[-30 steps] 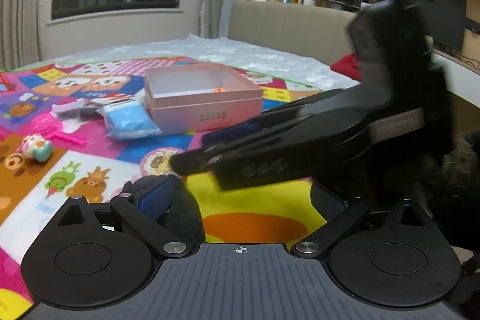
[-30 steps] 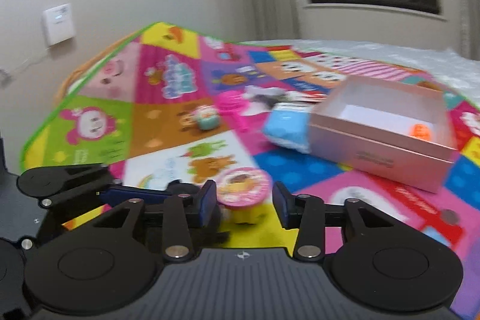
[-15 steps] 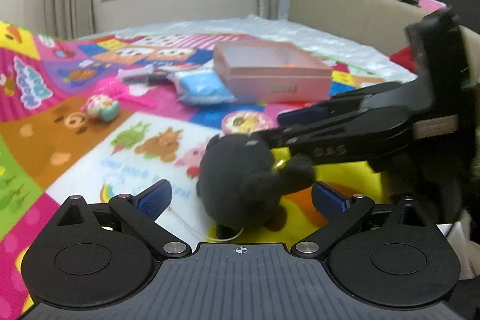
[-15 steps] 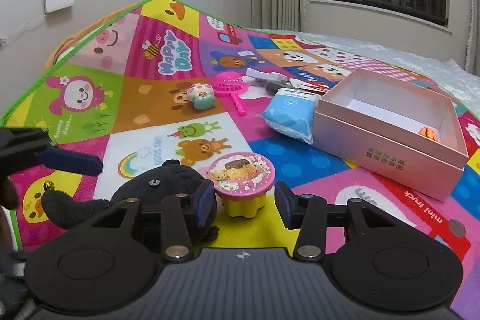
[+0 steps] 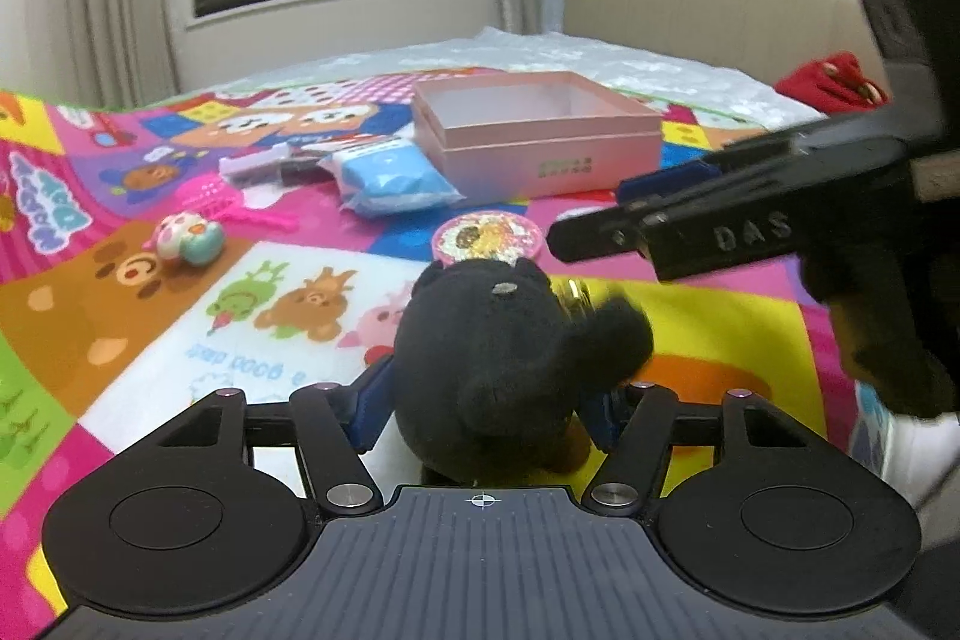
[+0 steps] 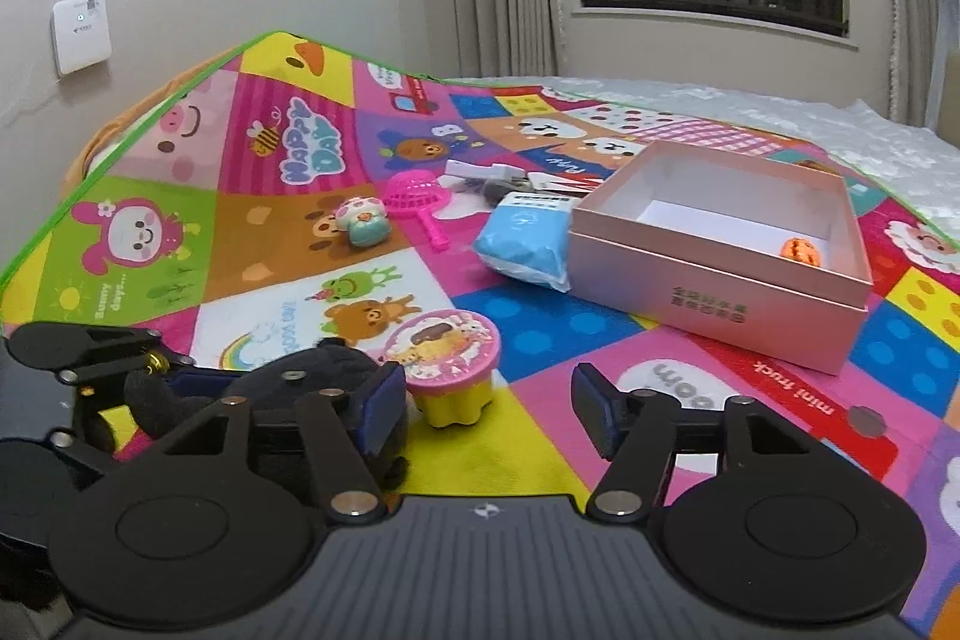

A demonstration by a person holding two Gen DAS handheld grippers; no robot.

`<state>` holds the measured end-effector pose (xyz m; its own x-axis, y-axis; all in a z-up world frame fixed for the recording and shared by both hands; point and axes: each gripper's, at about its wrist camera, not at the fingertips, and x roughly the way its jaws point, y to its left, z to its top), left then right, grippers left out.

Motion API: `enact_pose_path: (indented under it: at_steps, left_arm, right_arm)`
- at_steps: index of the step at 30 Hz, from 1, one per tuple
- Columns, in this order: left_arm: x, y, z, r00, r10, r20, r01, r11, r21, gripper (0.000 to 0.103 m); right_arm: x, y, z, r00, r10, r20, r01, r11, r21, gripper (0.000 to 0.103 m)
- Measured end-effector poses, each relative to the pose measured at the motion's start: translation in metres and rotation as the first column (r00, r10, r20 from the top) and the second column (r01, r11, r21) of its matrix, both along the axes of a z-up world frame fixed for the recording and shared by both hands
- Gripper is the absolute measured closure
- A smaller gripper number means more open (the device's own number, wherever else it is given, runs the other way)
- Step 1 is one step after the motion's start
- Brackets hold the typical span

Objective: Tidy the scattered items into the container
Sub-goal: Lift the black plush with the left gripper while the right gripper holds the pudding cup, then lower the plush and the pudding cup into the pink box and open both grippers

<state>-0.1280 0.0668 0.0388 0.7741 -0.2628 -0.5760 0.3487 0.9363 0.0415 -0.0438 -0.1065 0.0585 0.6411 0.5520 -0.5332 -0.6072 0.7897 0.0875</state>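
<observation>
Black plush toy (image 5: 504, 358) is now between our left tongs (image 5: 486, 409), sitting on the play mat (image 5: 180, 292) just in front of the pink-lidded yellow cup (image 5: 487, 237); half a second back the blue pads stood wide either side of it, now they've closed in and press its flanks, so we read that as a grip on the plush

Right tongs (image 6: 483, 409) have just been opening: pads were tight around the cup (image 6: 447, 367), now they stand clearly apart with nothing between them, cup sits just ahead and left of the gap, released or not taken

Pink box (image 6: 720, 250) is open, well beyond the cup, one small orange item (image 6: 801, 250) inside. Blue packet (image 6: 528, 238) touches its near wall; mushroom toy (image 6: 360, 227), pink scoop (image 6: 414, 199) and small sachets (image 6: 498, 178) lie scattered further left

Our read: plush is next to go in, lift and carry over the cup to the box; most items not yet tidied
</observation>
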Motion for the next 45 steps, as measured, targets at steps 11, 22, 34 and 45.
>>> enact_pose_path:
  at_steps: [11,22,34,45]
  left_arm:
    - [-0.013,0.007,0.003,1.000,0.000,-0.024,-0.001,1.000,-0.003,0.033]
    - [-0.009,0.001,0.002,1.000,0.011,-0.027,-0.011,0.999,-0.033,0.019]
    - [0.011,-0.011,-0.006,0.998,0.064,-0.001,-0.064,0.998,0.004,0.029]
    - [-0.001,-0.040,0.023,0.996,0.012,0.087,-0.015,0.999,0.040,0.034]
  right_arm:
    - [0.023,0.042,-0.009,0.999,0.041,-0.029,-0.041,0.999,0.016,0.031]
    - [0.034,0.028,-0.017,0.994,-0.011,-0.109,0.015,0.999,0.028,0.047]
    - [-0.008,-0.033,-0.007,0.992,-0.102,-0.079,0.100,0.995,-0.022,0.047]
    - [-0.043,-0.073,0.011,0.991,-0.133,-0.016,0.133,0.991,-0.019,0.047]
